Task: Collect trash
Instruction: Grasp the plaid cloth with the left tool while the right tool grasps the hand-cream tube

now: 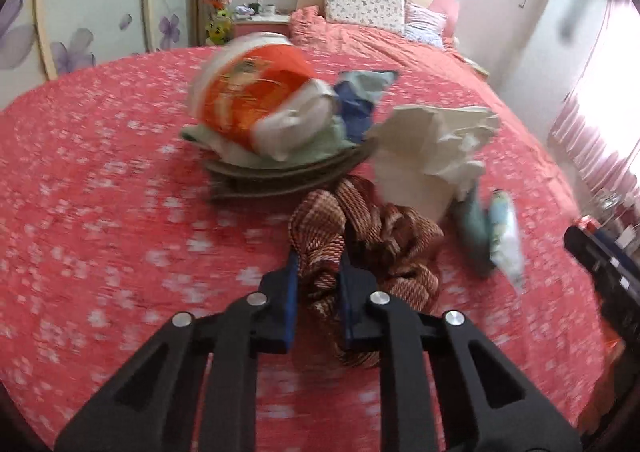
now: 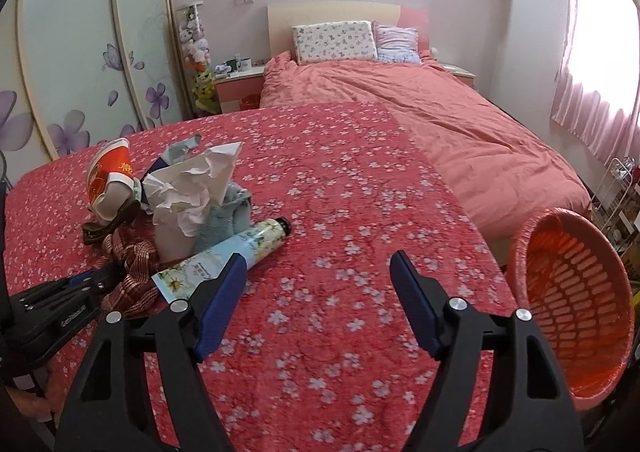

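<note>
A pile of trash lies on the red flowered tablecloth (image 2: 340,192): an orange and white cup (image 1: 256,92), crumpled white paper (image 1: 432,148), a blue wrapper (image 1: 360,100), a cream tube (image 2: 240,248) and a brown checked cloth (image 1: 360,236). My left gripper (image 1: 318,272) is shut on the brown checked cloth; it also shows in the right wrist view (image 2: 100,280). My right gripper (image 2: 318,268) is open and empty, over the tablecloth to the right of the pile. An orange slatted basket (image 2: 572,292) stands off the table's right edge.
A bed with a pink cover (image 2: 440,124) and pillows lies behind the table. A wardrobe with purple flowers (image 2: 80,72) stands on the left. A nightstand (image 2: 240,84) sits beside the bed. Pink curtains (image 2: 600,92) hang on the right.
</note>
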`<state>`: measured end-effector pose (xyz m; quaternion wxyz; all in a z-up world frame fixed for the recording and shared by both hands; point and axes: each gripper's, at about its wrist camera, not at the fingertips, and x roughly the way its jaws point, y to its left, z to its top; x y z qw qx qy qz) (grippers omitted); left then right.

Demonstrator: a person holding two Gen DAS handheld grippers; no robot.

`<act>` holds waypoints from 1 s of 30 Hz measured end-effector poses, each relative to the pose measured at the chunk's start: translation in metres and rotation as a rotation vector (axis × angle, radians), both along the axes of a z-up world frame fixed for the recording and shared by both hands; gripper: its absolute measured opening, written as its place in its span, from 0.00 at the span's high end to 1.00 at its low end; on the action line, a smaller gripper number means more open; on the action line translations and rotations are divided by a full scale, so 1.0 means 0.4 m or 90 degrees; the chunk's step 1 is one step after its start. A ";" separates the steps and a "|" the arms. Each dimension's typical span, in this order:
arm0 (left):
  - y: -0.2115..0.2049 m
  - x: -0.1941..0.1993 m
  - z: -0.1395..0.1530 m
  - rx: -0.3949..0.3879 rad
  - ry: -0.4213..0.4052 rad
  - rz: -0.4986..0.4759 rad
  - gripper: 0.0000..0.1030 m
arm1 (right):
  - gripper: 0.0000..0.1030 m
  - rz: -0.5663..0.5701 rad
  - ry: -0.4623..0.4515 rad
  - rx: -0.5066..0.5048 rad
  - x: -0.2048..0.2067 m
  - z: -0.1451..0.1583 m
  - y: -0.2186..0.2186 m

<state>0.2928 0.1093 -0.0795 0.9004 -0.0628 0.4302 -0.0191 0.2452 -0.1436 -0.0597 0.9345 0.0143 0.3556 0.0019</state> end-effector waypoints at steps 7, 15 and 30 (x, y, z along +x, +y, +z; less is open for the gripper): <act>0.063 0.000 -0.003 0.010 0.000 0.021 0.80 | 0.49 0.003 0.046 0.043 0.064 -0.027 0.027; 0.077 0.002 -0.004 -0.027 -0.002 0.021 0.79 | 0.52 -0.011 0.127 0.104 0.148 -0.045 0.073; 0.104 -0.002 -0.014 -0.043 -0.004 0.020 0.79 | 0.69 -0.015 0.139 0.061 0.100 -0.061 -0.010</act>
